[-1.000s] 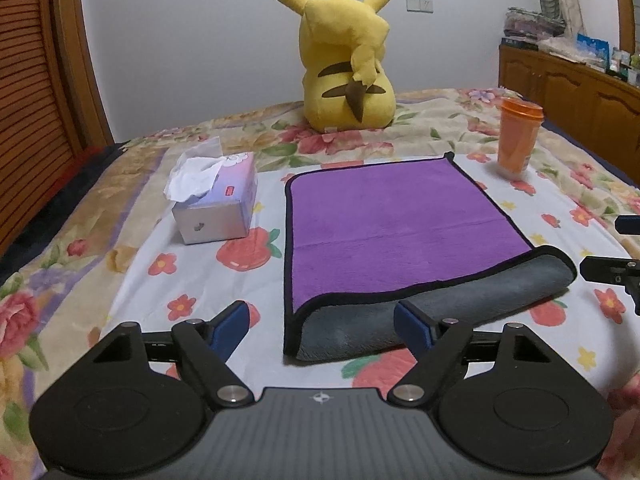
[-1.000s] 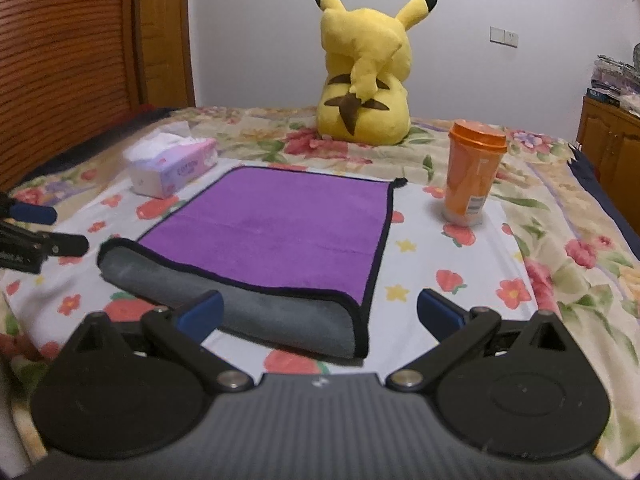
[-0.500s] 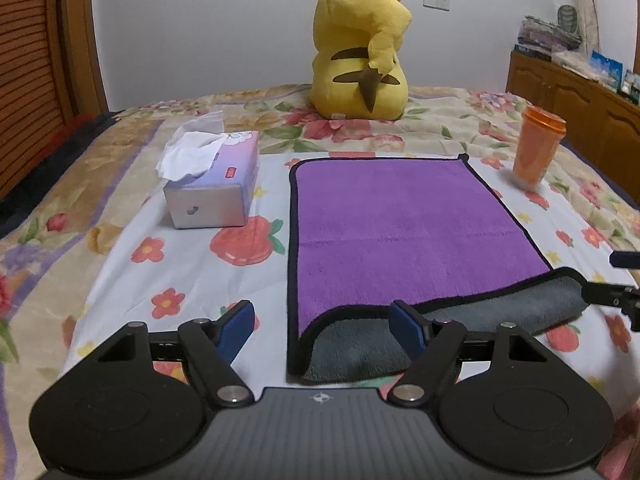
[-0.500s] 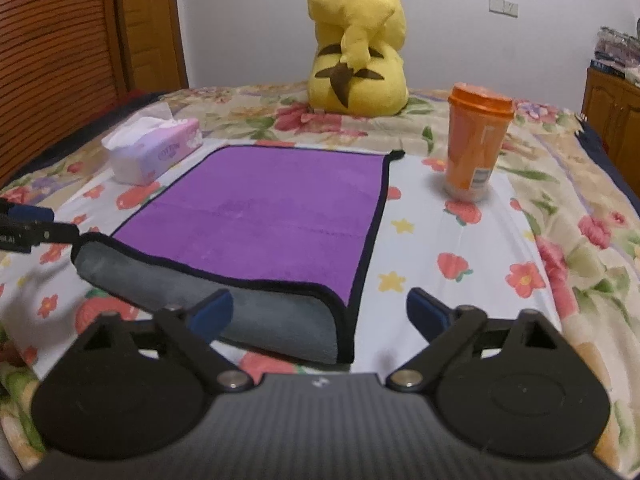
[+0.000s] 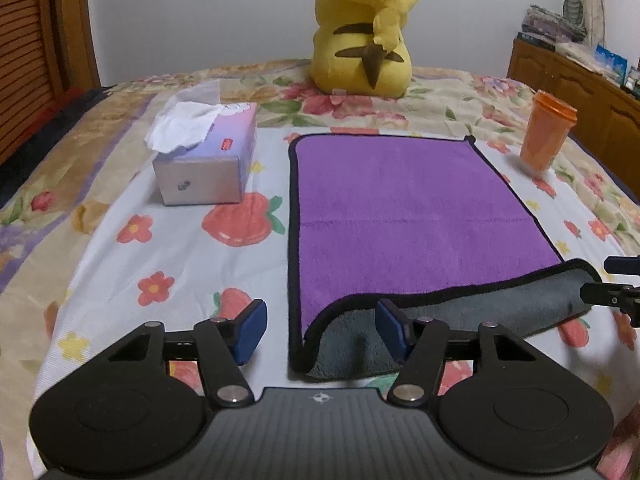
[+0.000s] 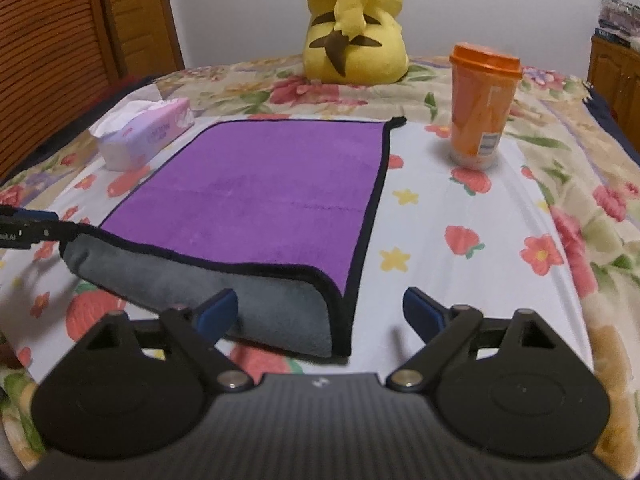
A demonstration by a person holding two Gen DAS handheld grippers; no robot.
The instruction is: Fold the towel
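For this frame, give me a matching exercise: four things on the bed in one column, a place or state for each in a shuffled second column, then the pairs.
Things:
1. towel
2. tissue box
3. orange cup
4. Pikachu plush

Places or states:
A. upright, to the right of the purple cloth
B. at the far end of the bed, back turned to the cameras
C. near edge turned over, grey underside showing
D. to the left of the purple cloth, white tissue sticking out

Pairs: 1-C, 2-D, 3-A, 4-B
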